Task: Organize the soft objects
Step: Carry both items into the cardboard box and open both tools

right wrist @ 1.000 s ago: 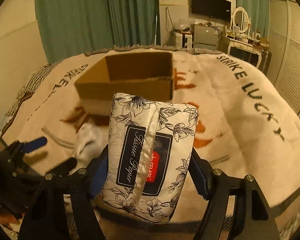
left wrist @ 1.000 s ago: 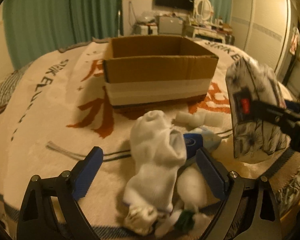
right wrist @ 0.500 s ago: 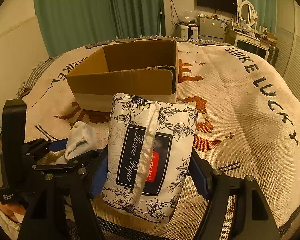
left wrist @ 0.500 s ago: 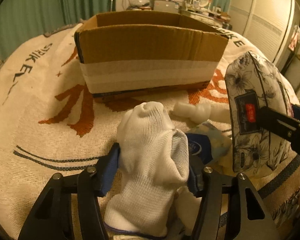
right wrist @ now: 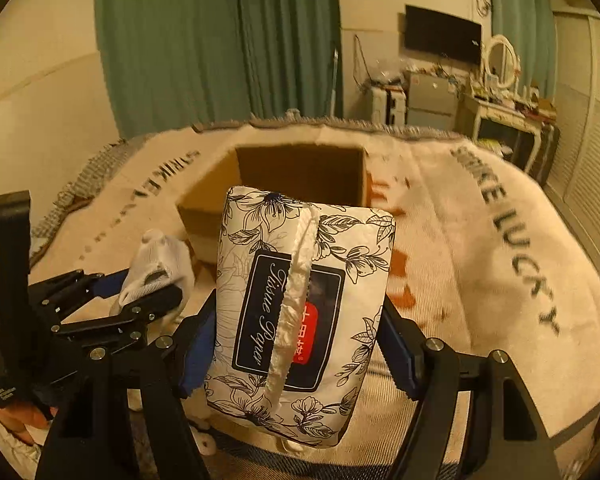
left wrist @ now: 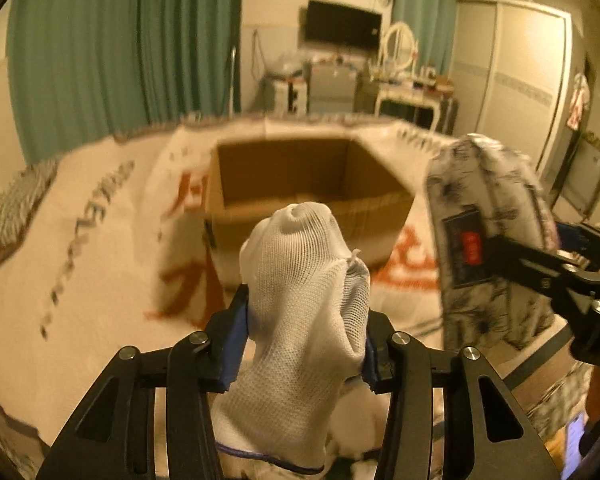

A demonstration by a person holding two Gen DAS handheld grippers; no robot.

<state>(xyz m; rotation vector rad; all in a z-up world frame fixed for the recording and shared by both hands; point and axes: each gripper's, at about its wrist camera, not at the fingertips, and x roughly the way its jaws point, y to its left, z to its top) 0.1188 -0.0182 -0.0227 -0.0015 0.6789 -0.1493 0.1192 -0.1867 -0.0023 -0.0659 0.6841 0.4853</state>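
The white sock (left wrist: 304, 300) stands upright, toe up, clamped in the left gripper (left wrist: 305, 344), while the right gripper (right wrist: 296, 340) pinches the tissue pack (right wrist: 300, 312) upright.

White knit sock (left wrist: 304, 292), black-floral white tissue pack (right wrist: 300, 308), brown cardboard box (left wrist: 300, 184), teal curtains (left wrist: 112, 52).

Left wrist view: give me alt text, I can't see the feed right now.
The left gripper holds a white sock upright, jaws shut on it, in front of an open cardboard box on a printed blanket. At right, the right gripper holds a floral tissue pack.
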